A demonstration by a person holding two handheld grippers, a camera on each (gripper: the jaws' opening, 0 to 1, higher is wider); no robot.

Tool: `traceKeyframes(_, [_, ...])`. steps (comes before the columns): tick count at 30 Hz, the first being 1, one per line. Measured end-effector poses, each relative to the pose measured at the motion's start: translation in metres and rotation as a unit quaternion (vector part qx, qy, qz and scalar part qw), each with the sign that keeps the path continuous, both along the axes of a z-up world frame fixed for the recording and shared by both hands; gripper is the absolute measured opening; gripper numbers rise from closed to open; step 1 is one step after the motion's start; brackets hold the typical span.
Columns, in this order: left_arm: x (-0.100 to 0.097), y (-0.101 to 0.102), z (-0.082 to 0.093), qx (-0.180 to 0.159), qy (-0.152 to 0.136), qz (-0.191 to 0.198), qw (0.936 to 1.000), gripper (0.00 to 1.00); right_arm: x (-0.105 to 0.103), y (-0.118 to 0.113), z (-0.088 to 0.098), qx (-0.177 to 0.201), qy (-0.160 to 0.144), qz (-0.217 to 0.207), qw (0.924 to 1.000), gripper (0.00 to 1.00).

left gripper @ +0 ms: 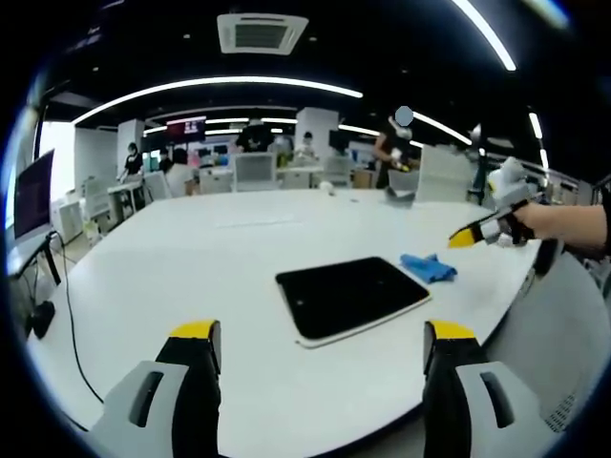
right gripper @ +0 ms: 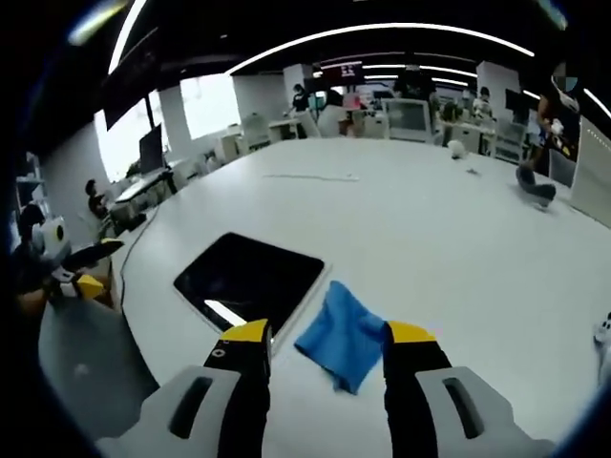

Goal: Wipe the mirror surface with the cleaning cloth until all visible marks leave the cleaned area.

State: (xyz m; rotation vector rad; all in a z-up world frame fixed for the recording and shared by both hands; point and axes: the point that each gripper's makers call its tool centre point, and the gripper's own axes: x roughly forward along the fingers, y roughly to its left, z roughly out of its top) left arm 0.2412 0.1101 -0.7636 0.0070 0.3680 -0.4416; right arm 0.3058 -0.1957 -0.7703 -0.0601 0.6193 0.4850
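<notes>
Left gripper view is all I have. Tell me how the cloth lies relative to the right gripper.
Observer: The blue cloth lies flat on the table, just ahead of the right gripper, whose jaws are open and hold nothing.
Operator: Report the cloth against the mirror.
Observer: It sits beside the mirror, near the edge closest to the right gripper.
Operator: Report the left gripper.
Observer: The left gripper is off the table's edge.

Cloth (right gripper: 345,335) near edge hidden behind right gripper (right gripper: 326,345) fingers.
</notes>
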Motion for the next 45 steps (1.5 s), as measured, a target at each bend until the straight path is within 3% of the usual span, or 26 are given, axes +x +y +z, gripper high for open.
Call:
traceKeyframes(7, [0.0, -0.001, -0.001, 0.002, 0.003, -0.002, 1.0, 0.88, -0.026, 0.005, -0.001, 0.026, 0.001, 0.003, 0.9997, 0.64])
traceKeyframes(11, [-0.001, -0.001, -0.002, 0.004, 0.004, -0.002, 1.0, 0.88, -0.04, 0.005, -0.006, 0.013, 0.0, 0.0, 0.9999, 0.76])
traceKeyframes(16, [-0.002, 0.0, -0.002, 0.005, 0.006, -0.002, 1.0, 0.88, -0.057, 0.007, -0.011, 0.022, -0.013, -0.011, 0.9996, 0.88])
traceKeyframes(20, [-0.002, 0.0, -0.002, 0.005, 0.008, -0.002, 1.0, 0.89, -0.07, 0.007, -0.019, 0.006, -0.008, -0.011, 0.9999, 0.91])
traceKeyframes(22, [-0.002, -0.001, -0.003, 0.004, 0.01, -0.004, 0.9999, 0.89, -0.075, 0.006, -0.017, 0.021, -0.013, -0.022, 0.9995, 0.91])
traceKeyframes(25, [-0.003, 0.0, -0.003, 0.003, 0.009, -0.002, 0.9999, 0.89, -0.074, 0.005, -0.014, 0.048, -0.027, -0.036, 0.9978, 0.93])
traceKeyframes(29, [-0.003, 0.0, -0.002, 0.001, 0.007, 0.0, 1.0, 0.9, -0.07, -0.002, -0.022, 0.053, -0.023, -0.046, 0.9973, 0.95])
traceKeyframes(33, [-0.002, -0.001, -0.002, -0.004, 0.007, -0.004, 1.0, 0.91, -0.066, -0.001, -0.02, 0.039, -0.039, -0.029, 0.9981, 0.95])
traceKeyframes(40, [-0.002, 0.001, 0.0, -0.004, 0.0, 0.004, 1.0, 0.98, -0.064, -0.006, -0.017, 0.05, -0.049, -0.034, 0.997, 0.95])
traceKeyframes(45, [-0.002, 0.002, 0.0, -0.002, 0.0, 0.009, 1.0, 0.98, -0.063, -0.005, -0.012, 0.065, -0.059, -0.037, 0.9955, 0.95])
